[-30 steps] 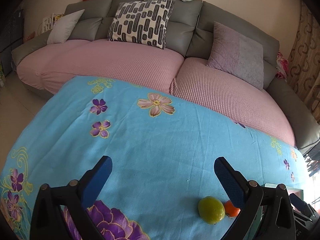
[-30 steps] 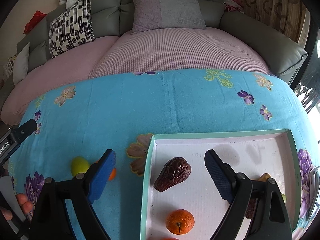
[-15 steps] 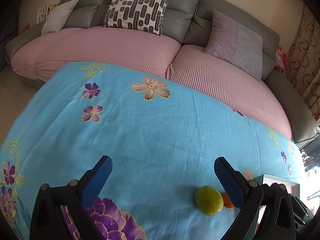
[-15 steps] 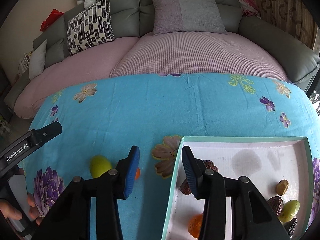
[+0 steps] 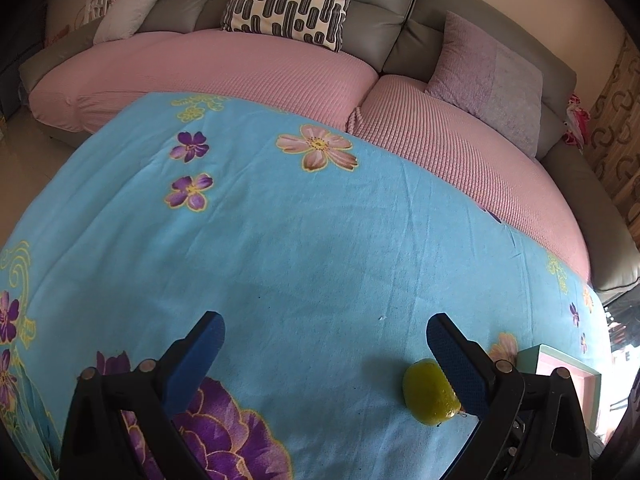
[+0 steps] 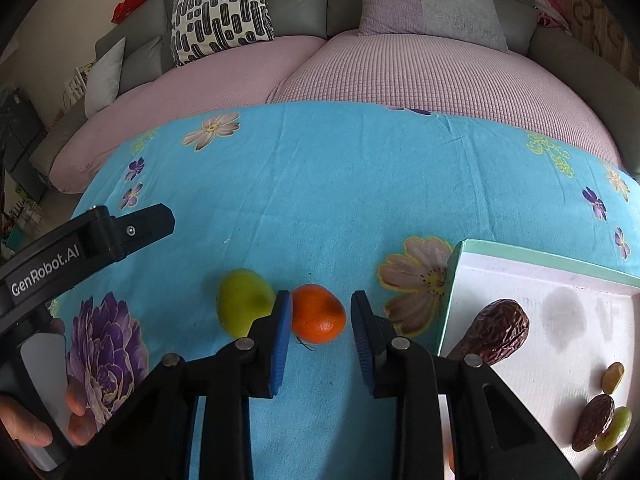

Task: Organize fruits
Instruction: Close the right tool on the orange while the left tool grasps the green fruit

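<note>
Blue floral cloth point(image 6: 340, 184) w/ tray point(image 6: 520, 258) at right — right gripper point(image 6: 320, 316) jaws just narrowed around orange point(image 6: 318, 314), not yet pinching; left gripper point(image 5: 324, 352) spread wide beside lime point(image 5: 428, 392). Pickup looks imminent.

The right gripper point(image 6: 320, 312) has left the tray point(image 6: 520, 254) for the blue cloth point(image 6: 340, 184); its jaws have just been closing around the orange fruit point(image 6: 318, 314), the right pad not yet touching.
</note>
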A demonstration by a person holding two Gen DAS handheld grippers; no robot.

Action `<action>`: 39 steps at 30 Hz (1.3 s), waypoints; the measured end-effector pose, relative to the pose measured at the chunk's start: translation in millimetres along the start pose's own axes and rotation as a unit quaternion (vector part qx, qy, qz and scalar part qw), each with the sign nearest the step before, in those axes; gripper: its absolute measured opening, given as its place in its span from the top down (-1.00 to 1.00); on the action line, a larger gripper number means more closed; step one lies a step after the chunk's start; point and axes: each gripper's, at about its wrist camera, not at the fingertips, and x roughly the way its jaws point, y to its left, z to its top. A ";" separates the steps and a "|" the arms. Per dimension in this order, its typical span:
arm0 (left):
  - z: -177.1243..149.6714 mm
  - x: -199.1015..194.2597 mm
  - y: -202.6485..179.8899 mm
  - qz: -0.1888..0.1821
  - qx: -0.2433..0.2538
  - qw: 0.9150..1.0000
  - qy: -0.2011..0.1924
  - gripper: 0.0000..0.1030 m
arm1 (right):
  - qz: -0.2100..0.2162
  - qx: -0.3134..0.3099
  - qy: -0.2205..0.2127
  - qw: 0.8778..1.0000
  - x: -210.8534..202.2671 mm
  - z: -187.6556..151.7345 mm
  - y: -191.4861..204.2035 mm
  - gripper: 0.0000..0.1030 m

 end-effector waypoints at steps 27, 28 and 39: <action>-6.6 3.1 -9.7 -0.030 -0.009 0.999 0.024 -0.97 | 0.031 0.013 0.020 0.999 1.6 -7.0 -1.2 0.38; -6.7 2.9 -10.0 -0.031 -0.009 0.999 0.024 -0.97 | 0.030 0.013 0.020 0.999 1.7 -7.2 -0.9 0.38; -9.2 3.6 -10.8 -0.046 -0.016 0.998 0.034 -0.97 | 0.020 0.028 0.012 0.999 -7.3 -7.2 -9.5 0.41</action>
